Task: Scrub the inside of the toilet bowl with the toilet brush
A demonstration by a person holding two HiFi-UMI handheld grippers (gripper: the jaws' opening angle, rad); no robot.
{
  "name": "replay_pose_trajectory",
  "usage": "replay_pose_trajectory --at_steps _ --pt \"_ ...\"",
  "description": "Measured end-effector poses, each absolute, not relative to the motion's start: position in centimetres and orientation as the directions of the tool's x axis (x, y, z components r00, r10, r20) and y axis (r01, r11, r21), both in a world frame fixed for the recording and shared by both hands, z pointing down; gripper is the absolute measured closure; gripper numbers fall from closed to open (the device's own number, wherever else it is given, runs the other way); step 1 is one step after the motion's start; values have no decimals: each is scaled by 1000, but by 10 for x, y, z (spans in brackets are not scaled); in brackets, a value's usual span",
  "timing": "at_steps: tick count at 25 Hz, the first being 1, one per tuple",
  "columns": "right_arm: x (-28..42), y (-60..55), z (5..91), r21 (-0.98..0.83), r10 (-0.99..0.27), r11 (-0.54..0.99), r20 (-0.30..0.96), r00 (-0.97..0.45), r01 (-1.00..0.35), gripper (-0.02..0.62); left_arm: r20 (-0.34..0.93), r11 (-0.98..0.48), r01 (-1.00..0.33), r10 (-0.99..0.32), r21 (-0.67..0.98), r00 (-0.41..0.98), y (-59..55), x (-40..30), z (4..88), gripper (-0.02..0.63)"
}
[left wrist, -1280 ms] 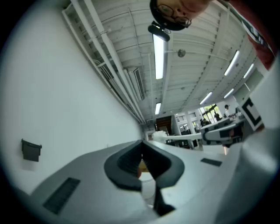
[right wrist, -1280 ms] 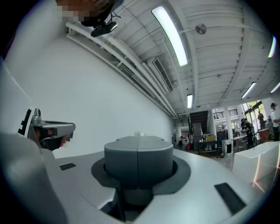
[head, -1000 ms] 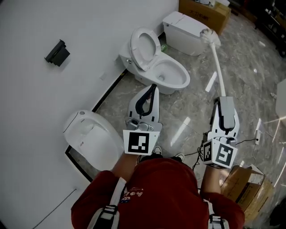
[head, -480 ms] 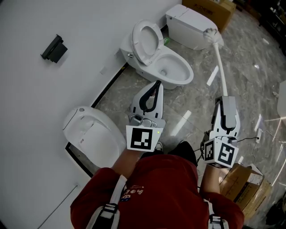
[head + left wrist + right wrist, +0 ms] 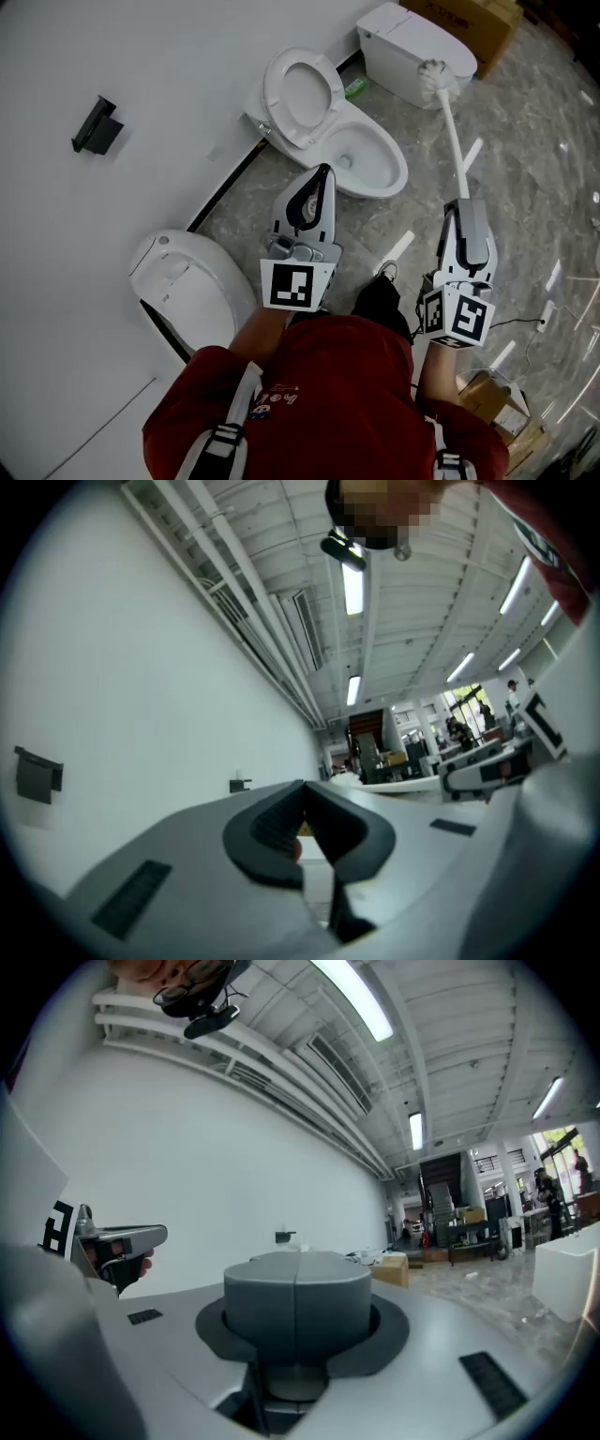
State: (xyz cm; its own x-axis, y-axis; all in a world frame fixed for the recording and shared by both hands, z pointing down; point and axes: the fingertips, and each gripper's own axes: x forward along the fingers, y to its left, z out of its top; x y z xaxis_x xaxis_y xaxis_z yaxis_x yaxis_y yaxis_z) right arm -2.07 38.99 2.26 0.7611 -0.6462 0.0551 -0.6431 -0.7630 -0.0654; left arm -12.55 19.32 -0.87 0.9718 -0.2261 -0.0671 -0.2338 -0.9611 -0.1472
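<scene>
The white toilet (image 5: pixel 361 159) stands against the wall with its seat and lid (image 5: pixel 302 97) raised. My right gripper (image 5: pixel 464 206) is shut on the handle of the white toilet brush (image 5: pixel 454 141). The bristle head (image 5: pixel 434 73) points up and away, to the right of the bowl. In the right gripper view the jaws (image 5: pixel 297 1288) stand together and hide the brush. My left gripper (image 5: pixel 321 172) hovers just short of the bowl's front rim, shut and empty. Its tips meet in the left gripper view (image 5: pixel 302 787).
A second white toilet (image 5: pixel 415 42) and a cardboard box (image 5: pixel 469 14) stand behind the brush head. A third white toilet (image 5: pixel 183 281) sits at the lower left by the wall. A black bracket (image 5: pixel 94 125) is on the wall. Boxes (image 5: pixel 497 403) and a cable lie at the lower right.
Both grippers have moved forward toward the toilet, which now lies closer below them. The brush stays in the right gripper, its head now over the second toilet.
</scene>
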Motion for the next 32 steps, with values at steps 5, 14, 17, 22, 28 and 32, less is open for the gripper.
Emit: replay_pose_trajectory --at_steps 5,14,17,22,28,32 --pt "75 369 40 -77 -721 -692 104 685 -717 449 -97 -936 -315 -303 -154 948 179 -45 -8 604" --pt "167 265 109 -55 -812 -547 279 513 -835 449 68 -909 -411 -416 -70 907 105 36 67 604" --pt "183 218 144 -45 -818 -493 365 445 -869 449 114 -902 -429 -431 -46 895 63 56 107 604" --pt "201 134 227 -78 -790 -409 529 310 -909 449 180 -896 -444 -437 -1 881 -9 83 185 604" --pt "197 84 367 -74 -645 -276 754 127 -958 449 334 -826 -548 -484 129 809 -47 79 304 604" --pt "196 68 486 -63 -531 -200 846 54 -978 449 418 -771 -608 -498 187 760 -56 78 393 604"
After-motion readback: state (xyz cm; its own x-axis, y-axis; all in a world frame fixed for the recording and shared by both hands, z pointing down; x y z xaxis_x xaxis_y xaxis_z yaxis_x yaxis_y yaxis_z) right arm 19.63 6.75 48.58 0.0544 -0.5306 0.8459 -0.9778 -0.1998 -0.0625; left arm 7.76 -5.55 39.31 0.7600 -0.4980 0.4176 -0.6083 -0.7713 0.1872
